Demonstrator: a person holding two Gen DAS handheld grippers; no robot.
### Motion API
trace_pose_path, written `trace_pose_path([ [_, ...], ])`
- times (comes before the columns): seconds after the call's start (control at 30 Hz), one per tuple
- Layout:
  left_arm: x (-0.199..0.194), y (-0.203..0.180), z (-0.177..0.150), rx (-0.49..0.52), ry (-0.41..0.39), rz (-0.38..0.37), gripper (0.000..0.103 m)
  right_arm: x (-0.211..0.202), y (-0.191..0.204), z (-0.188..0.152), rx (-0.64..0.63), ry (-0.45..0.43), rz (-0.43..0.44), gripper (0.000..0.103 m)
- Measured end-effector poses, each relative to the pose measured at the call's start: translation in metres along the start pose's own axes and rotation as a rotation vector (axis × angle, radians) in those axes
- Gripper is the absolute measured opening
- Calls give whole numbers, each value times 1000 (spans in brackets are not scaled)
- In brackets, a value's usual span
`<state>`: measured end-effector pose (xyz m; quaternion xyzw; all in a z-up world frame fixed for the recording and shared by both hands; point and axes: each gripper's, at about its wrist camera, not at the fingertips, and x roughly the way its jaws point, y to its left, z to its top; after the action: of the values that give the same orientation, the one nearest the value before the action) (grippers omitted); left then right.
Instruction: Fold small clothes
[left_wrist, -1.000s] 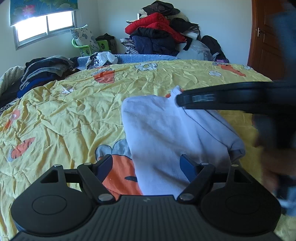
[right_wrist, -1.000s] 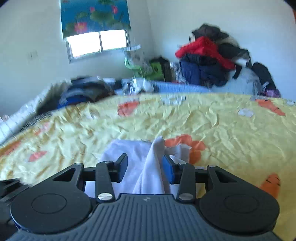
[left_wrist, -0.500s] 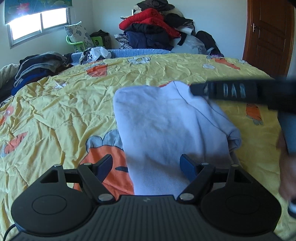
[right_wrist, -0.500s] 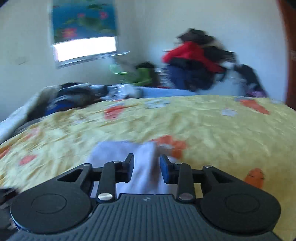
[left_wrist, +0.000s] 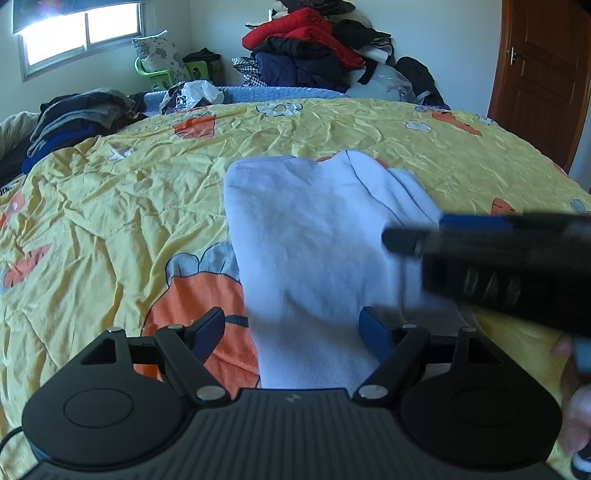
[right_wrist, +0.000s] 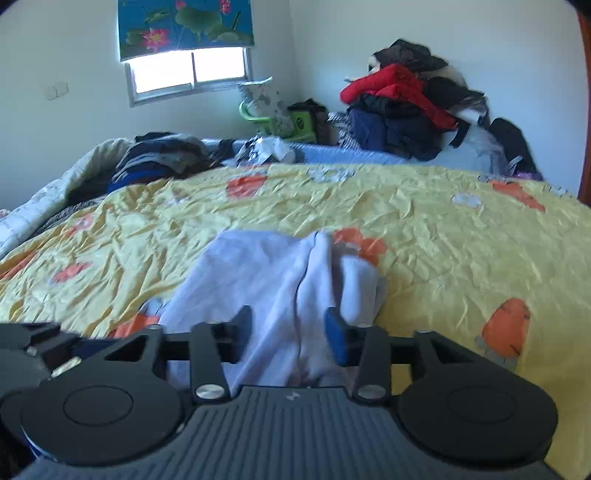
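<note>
Moments after pinching a raised fold, the right tool (right_wrist: 288, 334) has just been opening, cloth between its jaws but unpressed. A white garment (left_wrist: 317, 251) lies on the yellow bedspread (left_wrist: 110, 206); the left tool (left_wrist: 291, 330) gapes empty, so the fold looks laid.

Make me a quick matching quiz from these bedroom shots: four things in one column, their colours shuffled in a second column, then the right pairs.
Things:
1. small garment
2. bedspread
3. jacket on top of the far pile
4. door

Colours:
A. brown wood
B. yellow with orange prints
C. pale lavender-white
D. red

Pairs: 1-C, 2-B, 3-D, 4-A
</note>
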<state>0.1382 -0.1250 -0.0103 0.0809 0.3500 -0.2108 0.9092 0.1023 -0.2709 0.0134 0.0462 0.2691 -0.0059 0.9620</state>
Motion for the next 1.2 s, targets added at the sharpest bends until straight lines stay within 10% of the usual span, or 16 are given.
trace_pose_path([
  [0.17,-4,3,-3,-7,-7,2,80,3,-8,-14,15,41,-33,63],
  [0.3,-3,28,-1,-72,-28,-18,83,-11,-26,-16,117,11,1,88],
  [0.47,19,76,0,-296,38,-249,84,1,-61,-30,301,96,149,87],
  [0.77,26,55,-5,-208,-34,-370,82,24,-61,-33,376,83,306,78],
  [1.1,14,62,-6,-194,-55,-288,21,25,-73,-42,509,84,292,34],
  [1.2,0,60,-1,-175,-85,-264,17,23,-74,-45,586,66,333,31],
])
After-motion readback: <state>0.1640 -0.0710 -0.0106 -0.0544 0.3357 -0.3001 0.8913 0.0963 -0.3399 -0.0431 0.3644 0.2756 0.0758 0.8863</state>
